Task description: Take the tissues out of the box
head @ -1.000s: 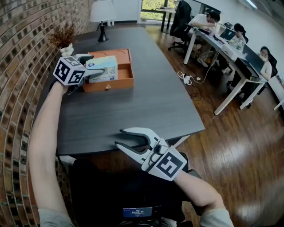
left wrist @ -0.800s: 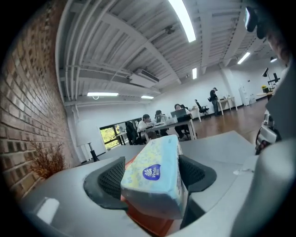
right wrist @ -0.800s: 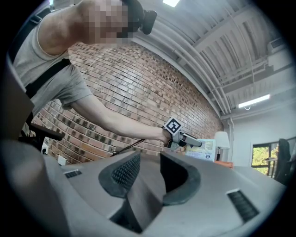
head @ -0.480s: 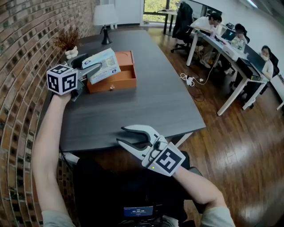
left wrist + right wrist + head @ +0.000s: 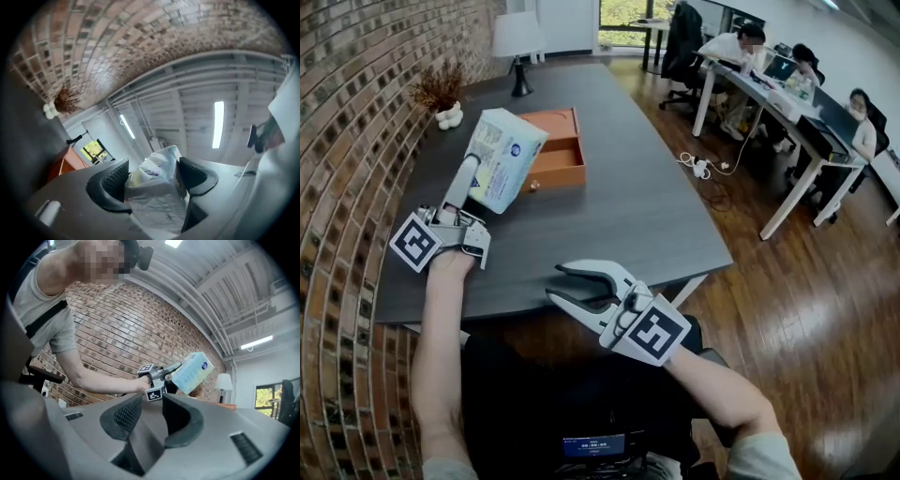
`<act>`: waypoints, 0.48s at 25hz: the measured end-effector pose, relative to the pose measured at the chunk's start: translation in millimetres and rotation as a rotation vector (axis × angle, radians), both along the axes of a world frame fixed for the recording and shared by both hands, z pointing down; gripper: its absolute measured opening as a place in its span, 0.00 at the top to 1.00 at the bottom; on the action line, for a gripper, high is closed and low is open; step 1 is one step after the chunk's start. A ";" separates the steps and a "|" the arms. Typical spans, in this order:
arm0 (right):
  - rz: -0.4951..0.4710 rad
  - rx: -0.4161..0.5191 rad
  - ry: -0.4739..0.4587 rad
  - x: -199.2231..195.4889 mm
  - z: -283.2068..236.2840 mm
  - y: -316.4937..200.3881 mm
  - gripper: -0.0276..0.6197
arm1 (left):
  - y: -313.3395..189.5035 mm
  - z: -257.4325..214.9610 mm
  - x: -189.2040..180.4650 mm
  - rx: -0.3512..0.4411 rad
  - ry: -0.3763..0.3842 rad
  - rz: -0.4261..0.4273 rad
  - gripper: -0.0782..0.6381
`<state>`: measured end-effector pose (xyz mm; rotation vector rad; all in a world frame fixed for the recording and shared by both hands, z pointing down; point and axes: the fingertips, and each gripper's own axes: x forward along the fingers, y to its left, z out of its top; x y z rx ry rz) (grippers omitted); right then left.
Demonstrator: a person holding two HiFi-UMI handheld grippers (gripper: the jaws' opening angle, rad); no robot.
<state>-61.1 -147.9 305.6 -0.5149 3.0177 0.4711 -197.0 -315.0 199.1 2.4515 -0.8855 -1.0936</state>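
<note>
The lift-out step is looking almost done. The left gripper (image 5: 476,173) is holding the pack of tissues (image 5: 504,157) tilted in the air above the dark, matte tabletop (image 5: 619,216), clear of the shallow orange box (image 5: 558,155) sitting open just behind it. Its ribbed jaws are closing, squeezing the pack's sides. The pack is a soft, pale blue-and-white block in thin, crinkling plastic film, and it is dimpling under the grip. The box is looking rigid and smooth-walled. The right gripper (image 5: 555,286) is waiting by the tabletop's near edge, jaws apart and empty. Next, the pack is probably needing a gentle lowering onto bare tabletop, then a release.
</note>
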 end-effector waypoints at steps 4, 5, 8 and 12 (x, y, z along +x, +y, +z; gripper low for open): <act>0.002 -0.020 -0.018 2.4 -2.2 -1.5 0.75 | 34.5 16.2 -0.1 -0.018 0.243 0.067 0.41; 0.003 -0.025 -0.019 2.6 -2.5 -1.9 0.75 | 42.7 21.9 3.8 -0.030 0.266 0.084 0.41; -0.001 -0.047 -0.039 3.8 -5.5 -1.5 0.75 | 68.8 36.1 16.9 -0.066 0.289 0.132 0.41; -0.002 -0.107 -0.090 12.4 -9.4 -3.5 0.75 | 103.5 44.5 25.1 -0.086 0.292 0.155 0.41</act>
